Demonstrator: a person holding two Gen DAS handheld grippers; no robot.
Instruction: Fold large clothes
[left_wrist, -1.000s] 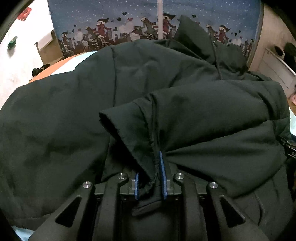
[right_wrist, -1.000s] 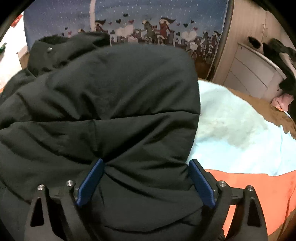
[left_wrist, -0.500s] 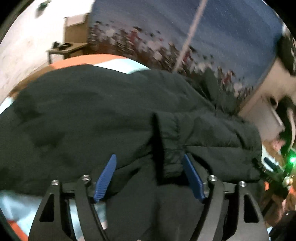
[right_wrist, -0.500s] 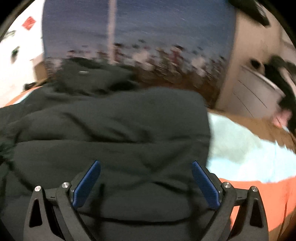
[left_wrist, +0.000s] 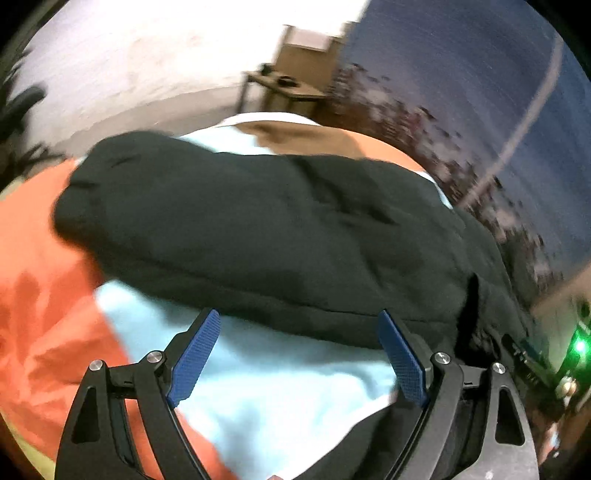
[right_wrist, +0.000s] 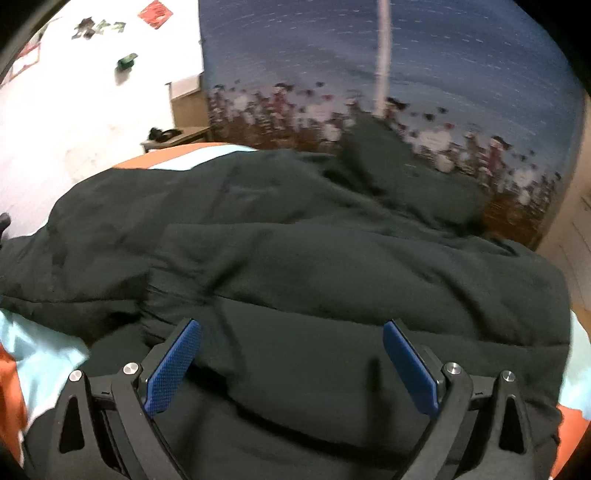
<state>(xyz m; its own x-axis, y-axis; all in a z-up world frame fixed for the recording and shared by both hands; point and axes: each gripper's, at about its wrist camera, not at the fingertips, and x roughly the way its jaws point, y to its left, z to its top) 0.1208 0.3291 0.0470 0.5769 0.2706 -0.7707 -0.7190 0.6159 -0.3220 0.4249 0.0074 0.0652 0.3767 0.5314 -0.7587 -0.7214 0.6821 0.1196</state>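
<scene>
Between the blue pads of the left gripper lies only pale blue bedding; its jaws have just been opening, stand wide apart and grip nothing. The coat begins just beyond the fingertips, its near edge running across the view from pad to pad, and a further dark fold of it shows under the right-hand finger. The coat is black and padded and lies spread over the bed, whose cover is orange with the pale blue panel. To the left of the coat the orange cover is bare. Beyond the bed stand a white wall, a wooden desk and a blue curtain with a printed border; this view is blurred. At the far right edge a green light glows on dark equipment that cannot be identified. The right gripper is also released: its pads stand wide apart above the coat and do not press on it. The coat fills most of this view, with a bunched part, possibly the hood, at its far side against the curtain. Pale blue and orange bedding shows at the lower left and lower right.
</scene>
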